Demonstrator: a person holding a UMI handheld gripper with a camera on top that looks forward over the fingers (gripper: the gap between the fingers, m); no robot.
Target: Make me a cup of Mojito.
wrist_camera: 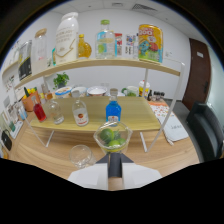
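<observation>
A clear plastic cup (113, 136) with green lime pieces (106, 134) in it sits right at the tip of my gripper (115, 159). Its fingers stand close together under the cup's near side and look shut on its wall. To the left of the fingers an empty clear glass (81, 155) stands on the wooden table (45, 152). Beyond the cup, on the lower shelf (135, 117), stand a blue bottle (113, 109), a clear bottle with a red label (80, 113) and a small red bottle (39, 111).
The upper shelf (125, 64) carries a white jug (66, 37), an orange bottle (84, 48), a green-tinted bottle (105, 39) and a yellow box (150, 43). Bowls (96, 90) and a small plant (61, 79) stand further back. A black chair (207, 127) is to the right.
</observation>
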